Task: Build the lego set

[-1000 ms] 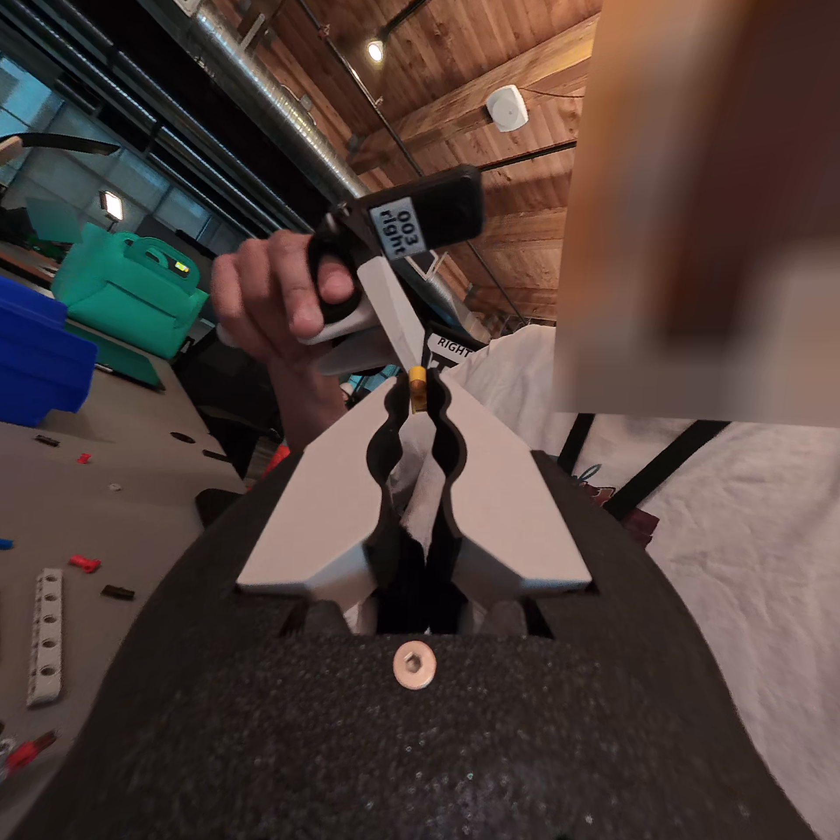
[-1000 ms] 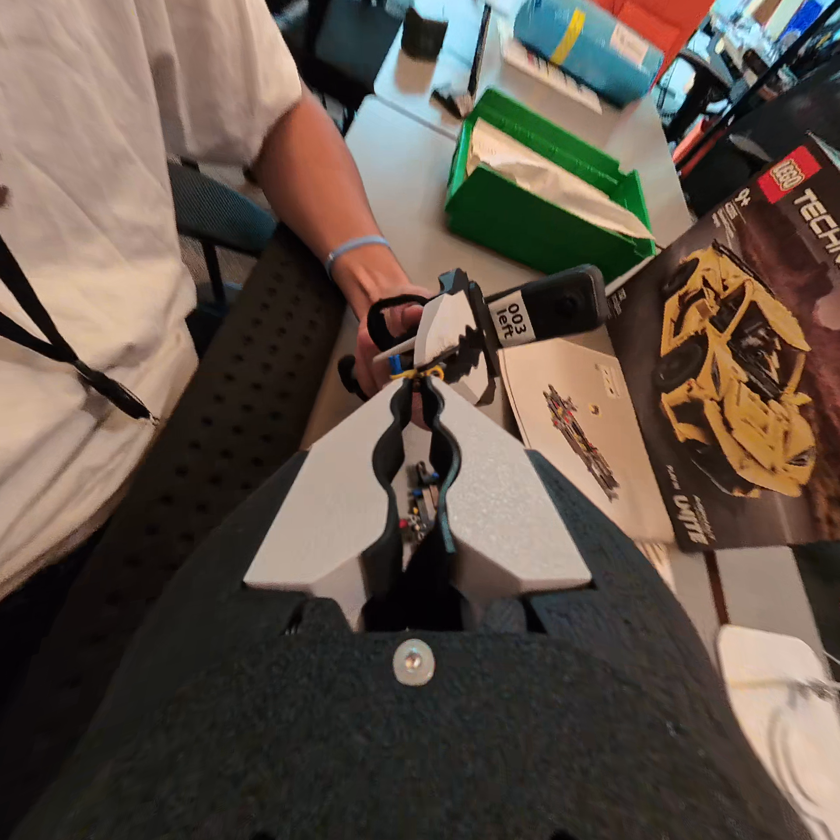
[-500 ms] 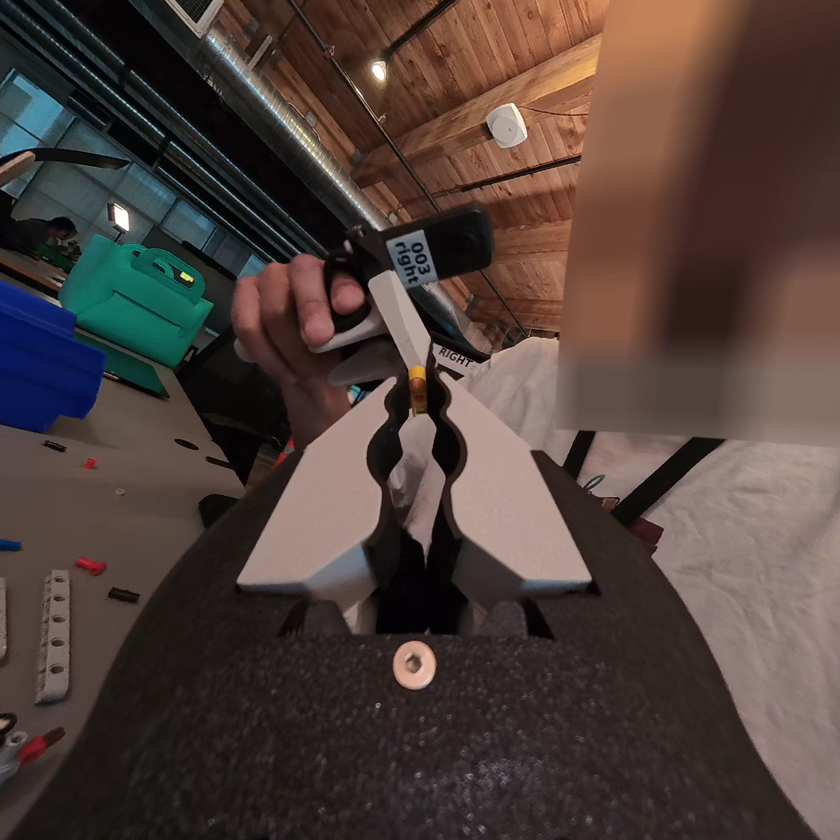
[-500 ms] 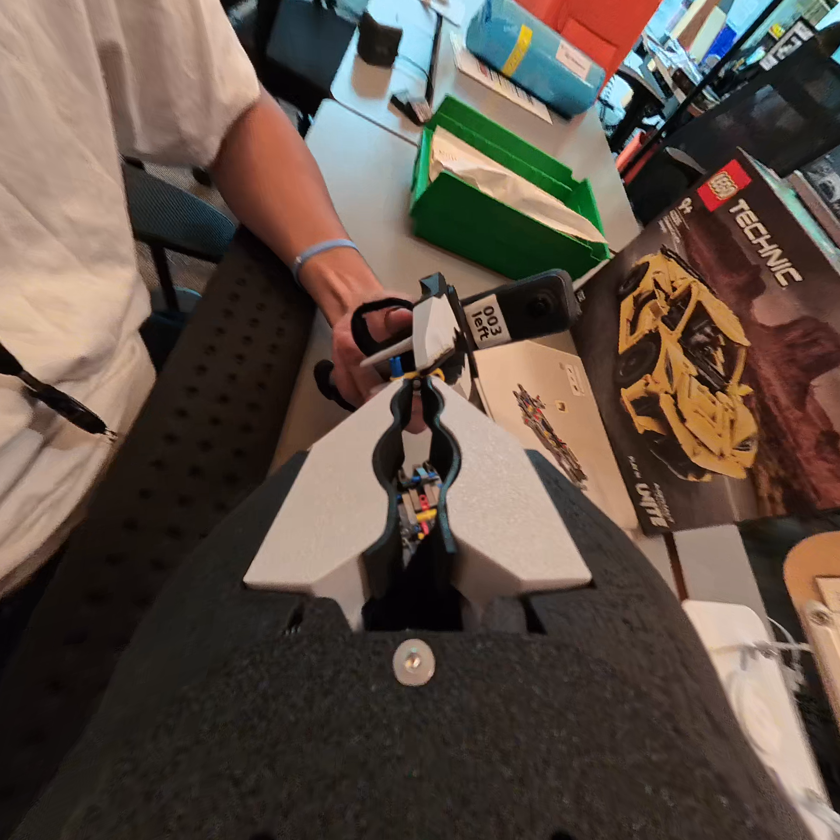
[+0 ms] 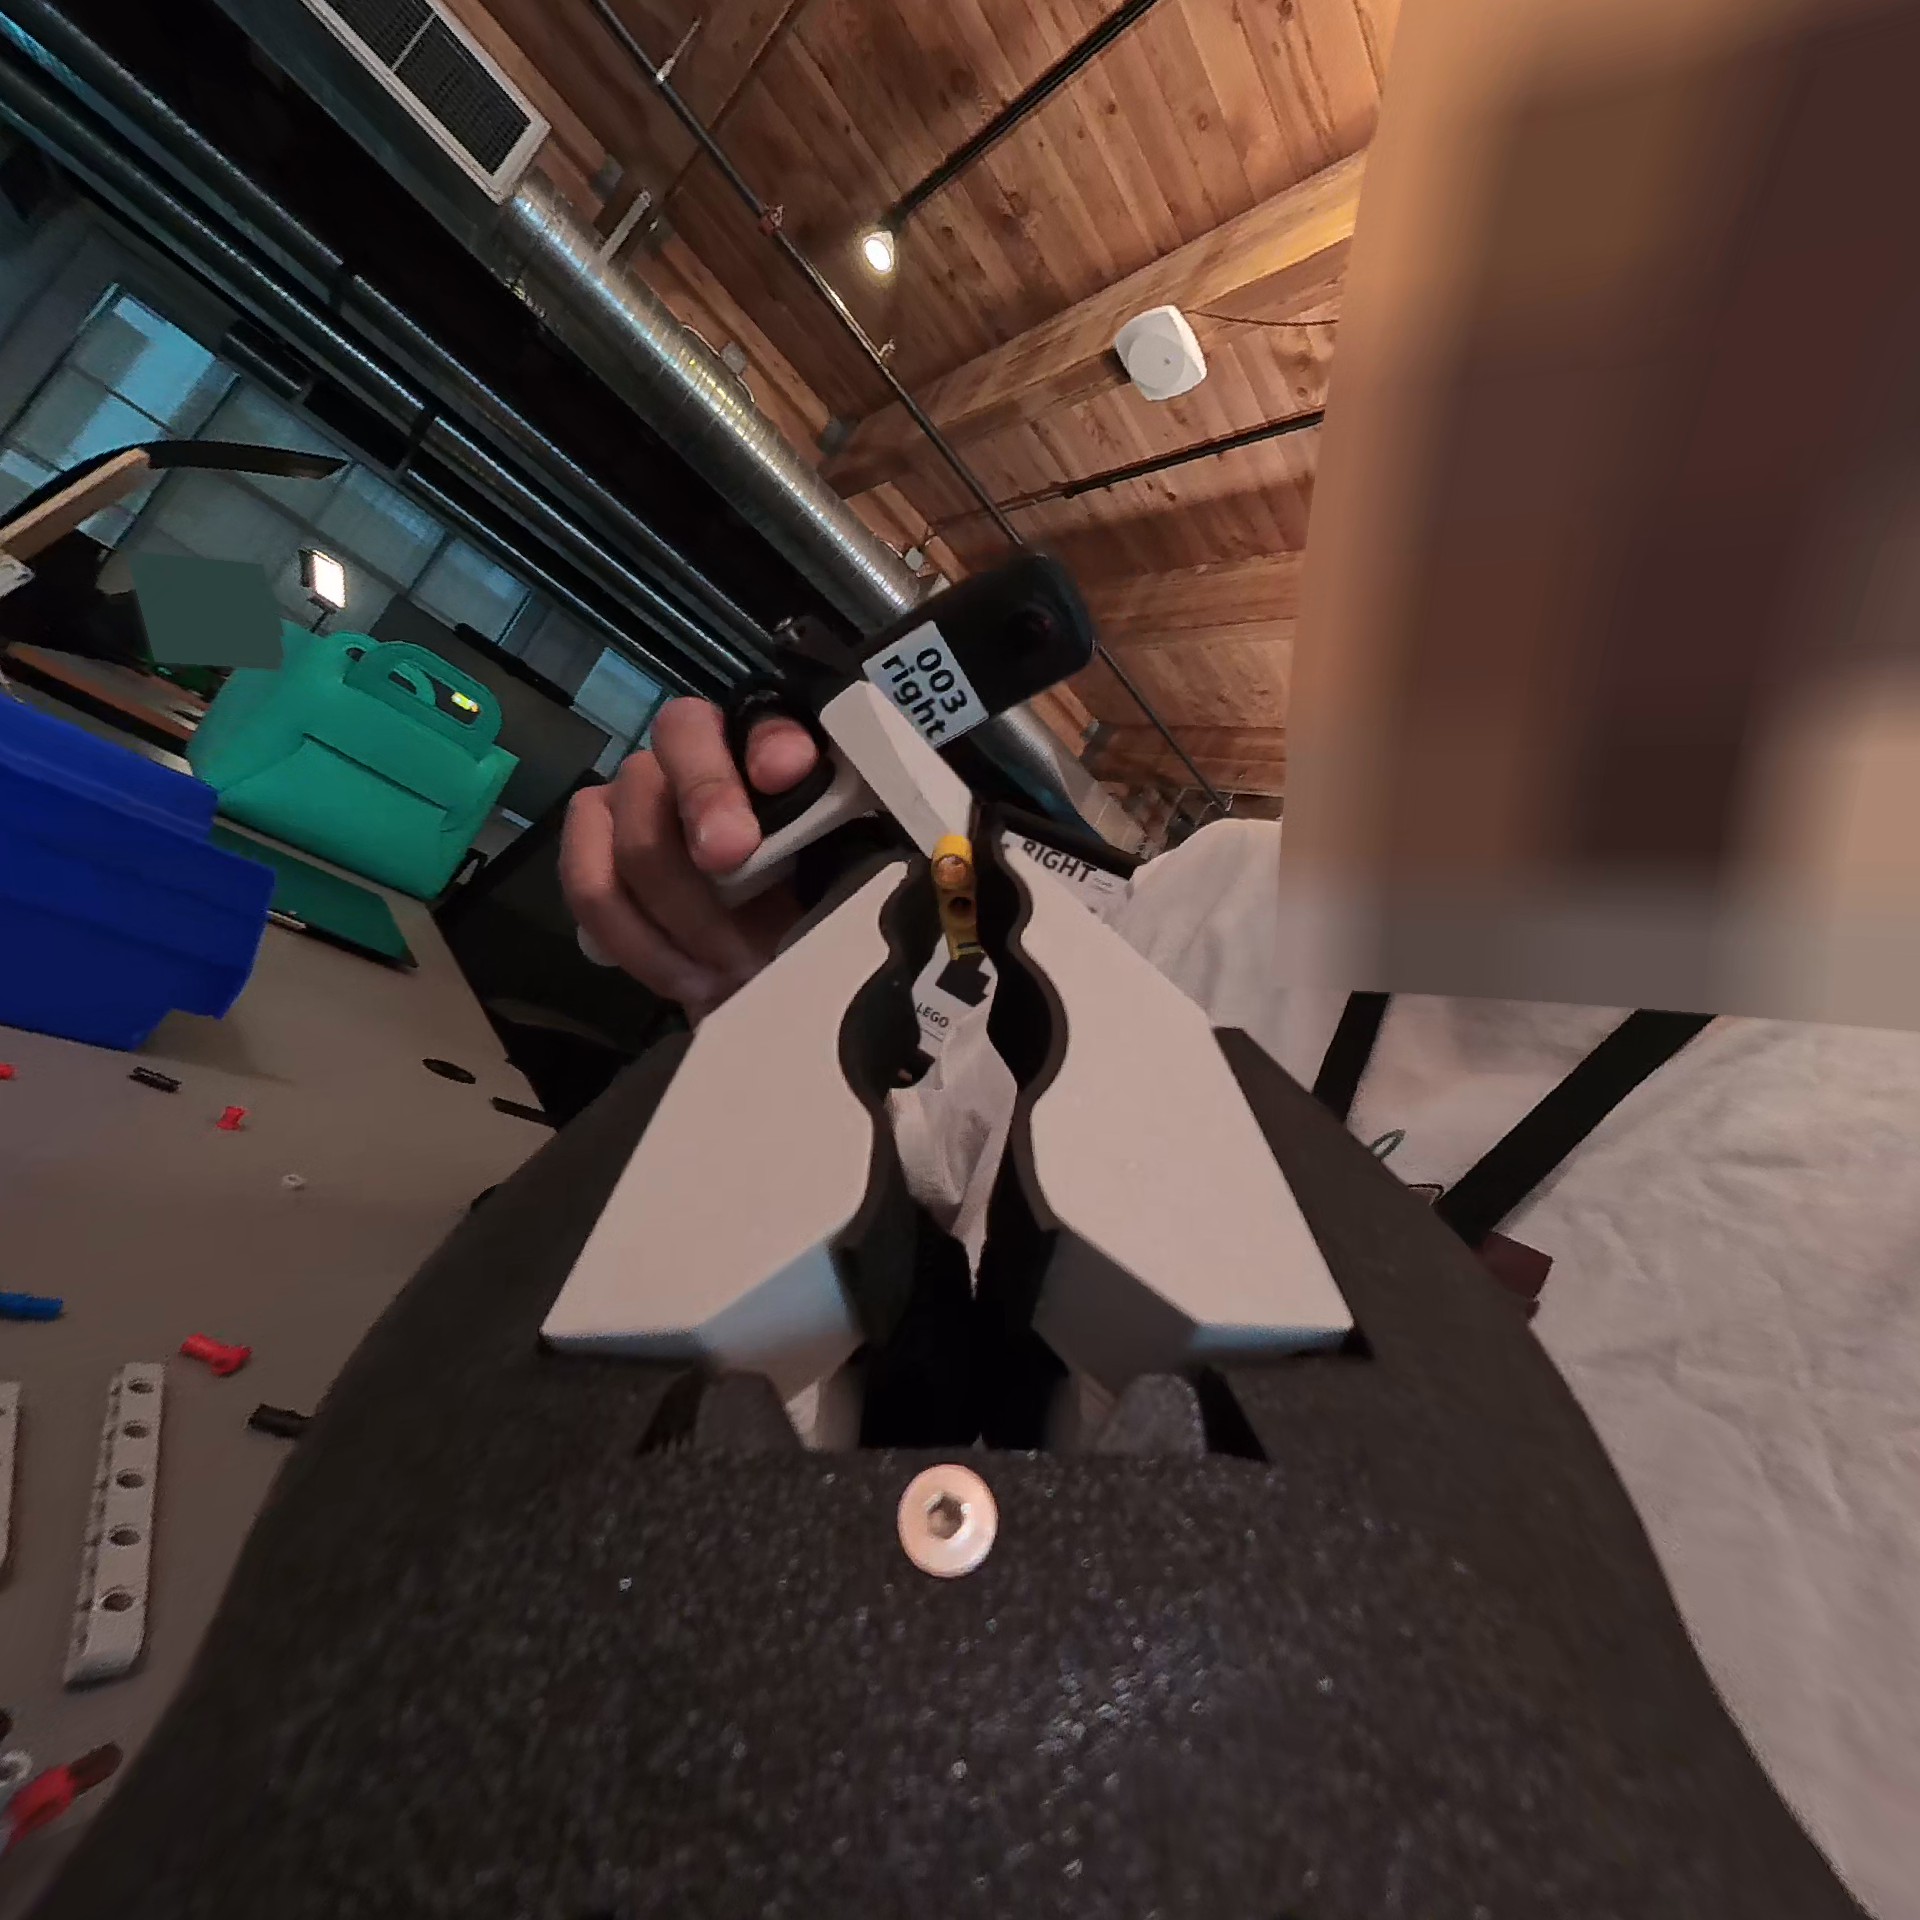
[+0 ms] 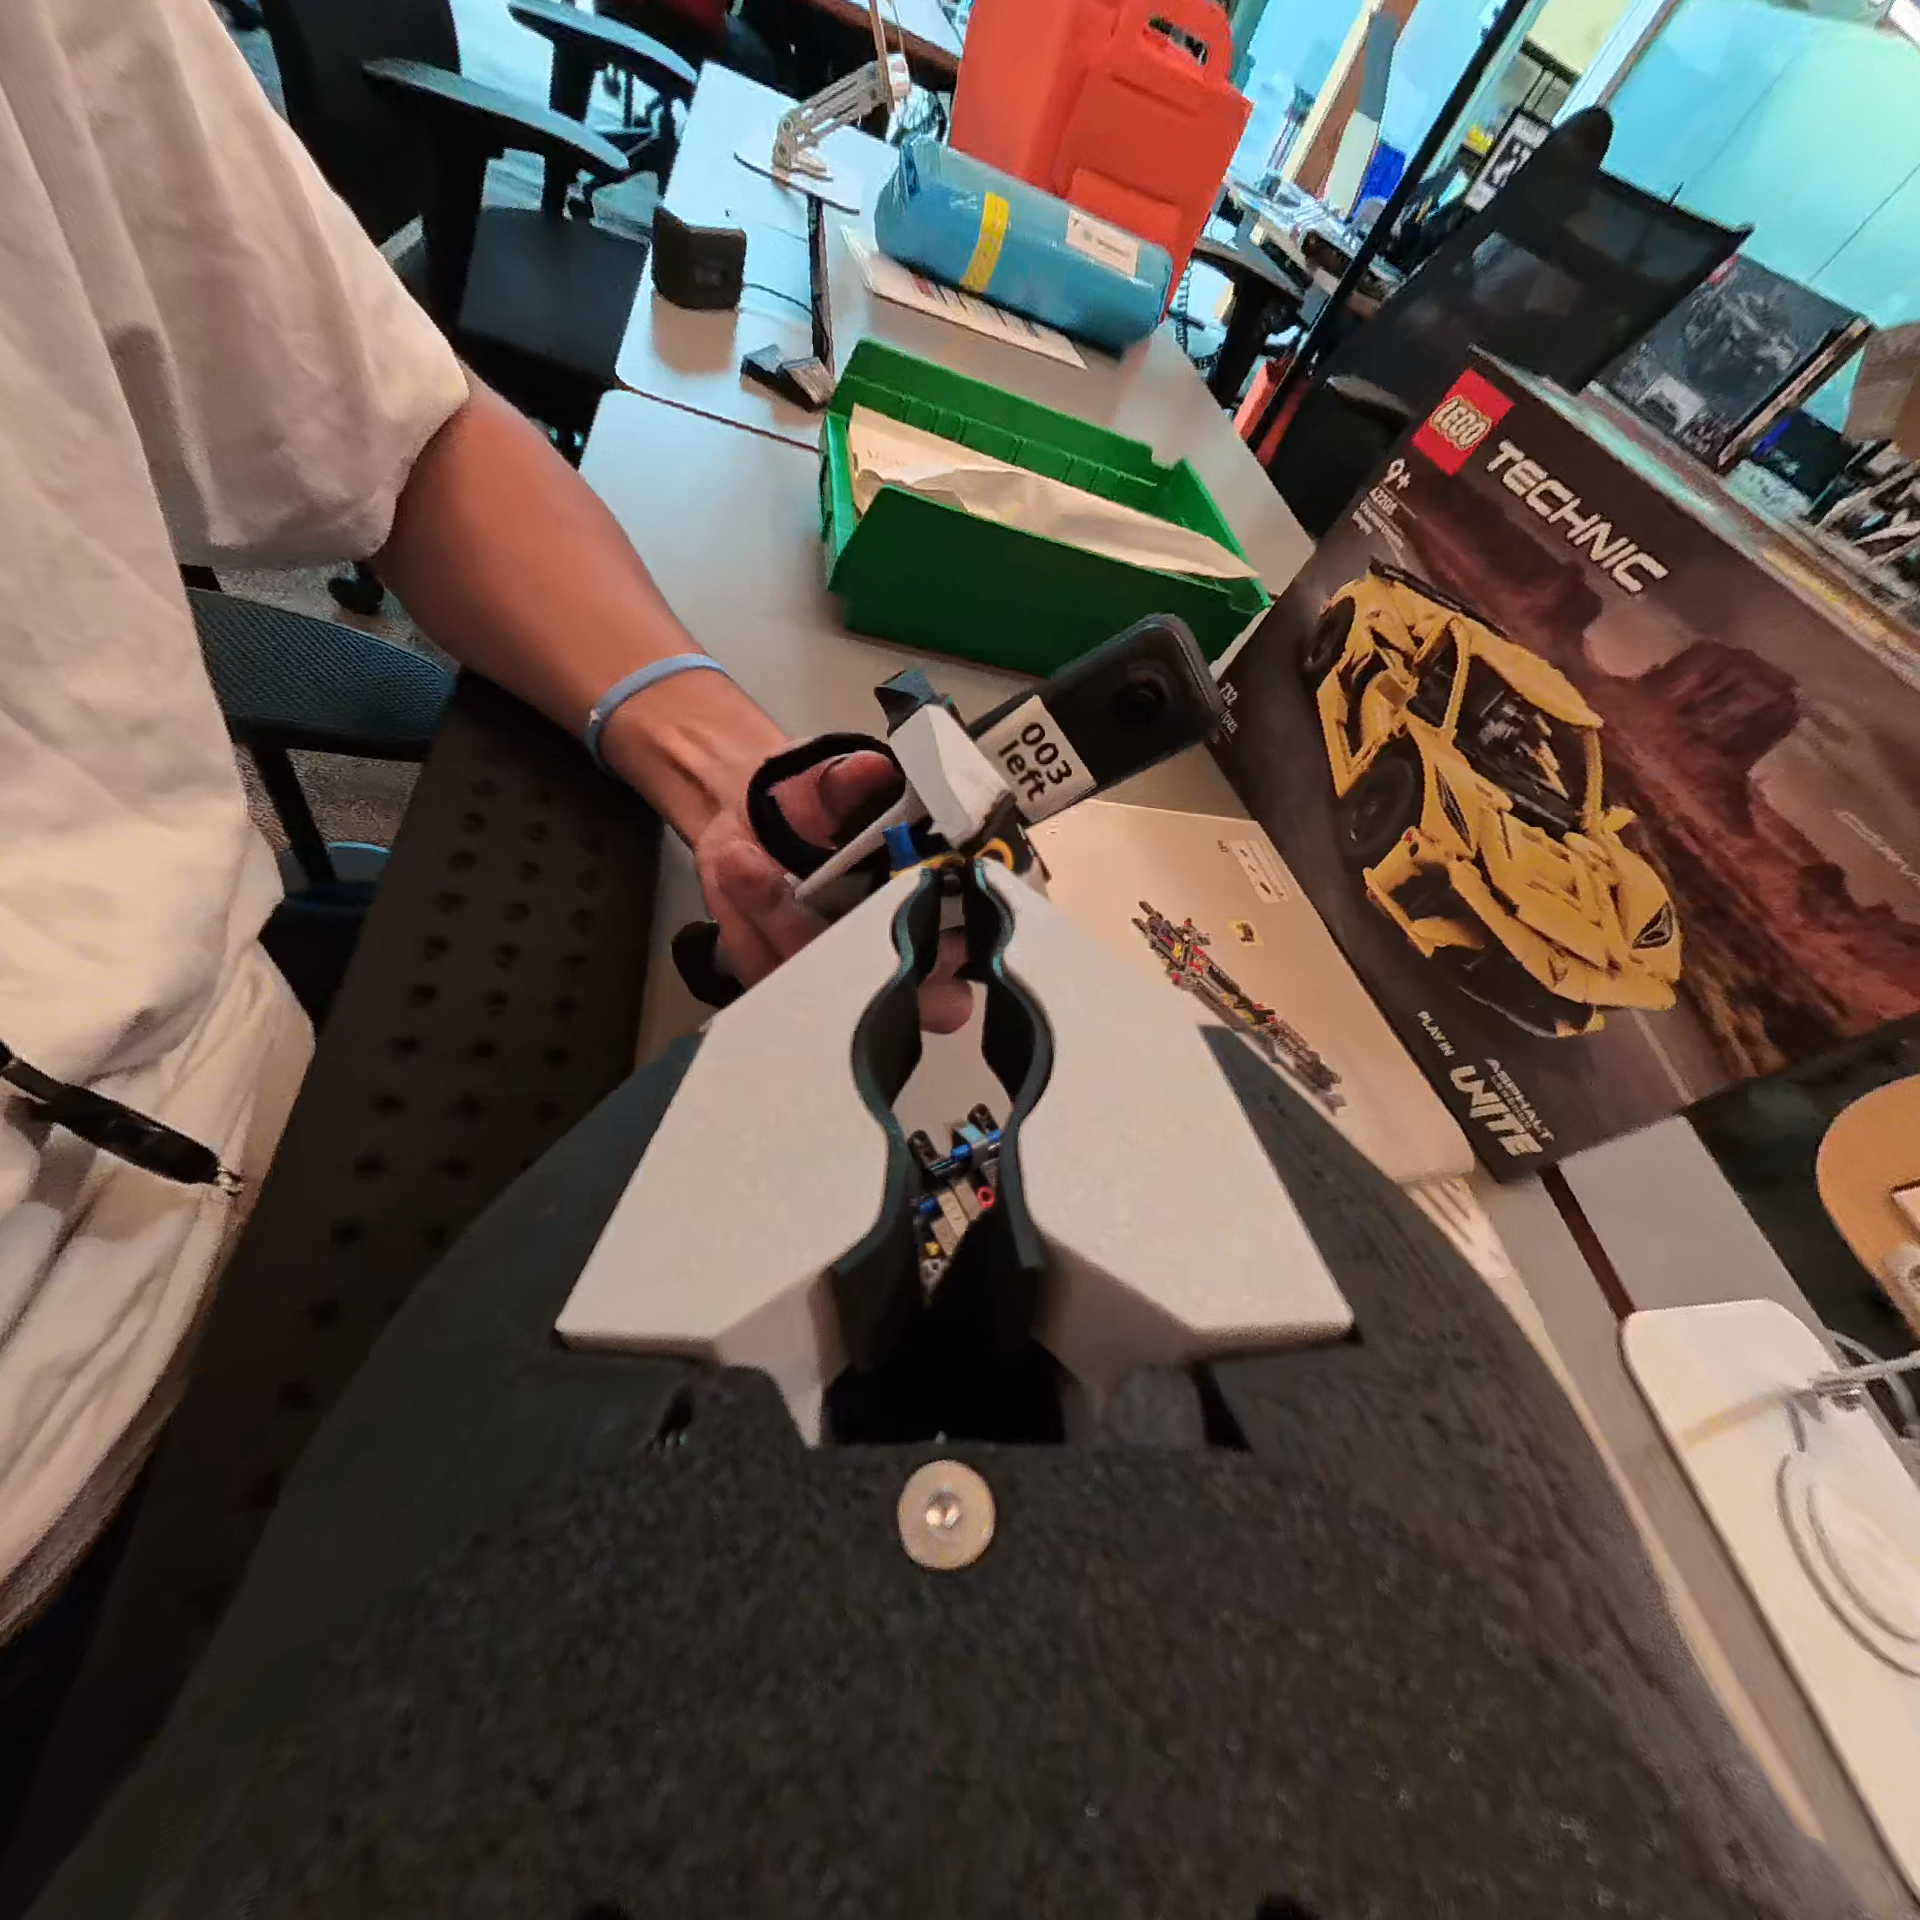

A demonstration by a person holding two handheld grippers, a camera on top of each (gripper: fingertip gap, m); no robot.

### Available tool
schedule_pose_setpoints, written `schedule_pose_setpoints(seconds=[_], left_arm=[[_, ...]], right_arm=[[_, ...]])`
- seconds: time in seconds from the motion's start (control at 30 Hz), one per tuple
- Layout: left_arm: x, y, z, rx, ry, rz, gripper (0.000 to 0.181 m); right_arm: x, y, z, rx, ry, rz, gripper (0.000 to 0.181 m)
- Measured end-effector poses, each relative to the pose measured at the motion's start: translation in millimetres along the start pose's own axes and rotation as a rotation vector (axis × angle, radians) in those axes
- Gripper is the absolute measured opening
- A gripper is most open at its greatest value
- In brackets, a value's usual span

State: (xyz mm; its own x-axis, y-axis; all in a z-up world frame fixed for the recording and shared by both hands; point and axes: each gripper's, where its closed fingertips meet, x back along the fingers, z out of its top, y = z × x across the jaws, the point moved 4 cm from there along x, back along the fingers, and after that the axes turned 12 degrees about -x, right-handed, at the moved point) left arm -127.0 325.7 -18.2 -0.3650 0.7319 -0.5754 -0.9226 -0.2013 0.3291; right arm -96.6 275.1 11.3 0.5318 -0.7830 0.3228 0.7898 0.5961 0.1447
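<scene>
The left gripper [image 5: 956, 862] is raised off the tabletop [image 5: 312, 1122], its fingers [image 5: 748, 1132] closed on a small yellow piece [image 5: 953, 878] pinched at the very tips. The right gripper [image 6: 951, 868] meets it tip to tip; its fingers [image 6: 1153, 1132] are drawn together around the same small part, which shows there as a yellow and black bit beside a blue pin [image 6: 900, 840], but whether they truly clamp it I cannot tell. Each gripper blocks much of the other's view of the piece.

In the left view a hand [image 5: 665, 862] works the right gripper's black trigger. Behind it sit a teal bag [image 5: 353, 738] and a blue bin [image 5: 104, 894]. On the tabletop lie a grey holed beam [image 5: 116, 1522], red pins [image 5: 216, 1351] and small black pins [image 5: 275, 1418].

In the right view a hand [image 6: 769, 894] with a blue wristband [image 6: 644, 686] holds the left gripper. Beneath the fingers a part-built assembly [image 6: 956, 1184] shows through the gap. To the right lie an instruction booklet [image 6: 1247, 997] and, standing just beyond it, the set's box [image 6: 1558, 790] with a yellow car. Further back are a green bin [image 6: 1018, 540] holding paper, a blue roll [image 6: 1018, 255] and an orange bag [image 6: 1091, 114].
</scene>
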Motion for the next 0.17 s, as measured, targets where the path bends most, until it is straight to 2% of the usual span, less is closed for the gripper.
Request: schedule_pose_setpoints(seconds=[0.17], left_arm=[[-1.8, -2.5, 0.4, -0.033, -0.054, 0.039, 0.005]], right_arm=[[3.2, 4.6, -2.0, -0.104, 0.025, 0.062, 0.004]])
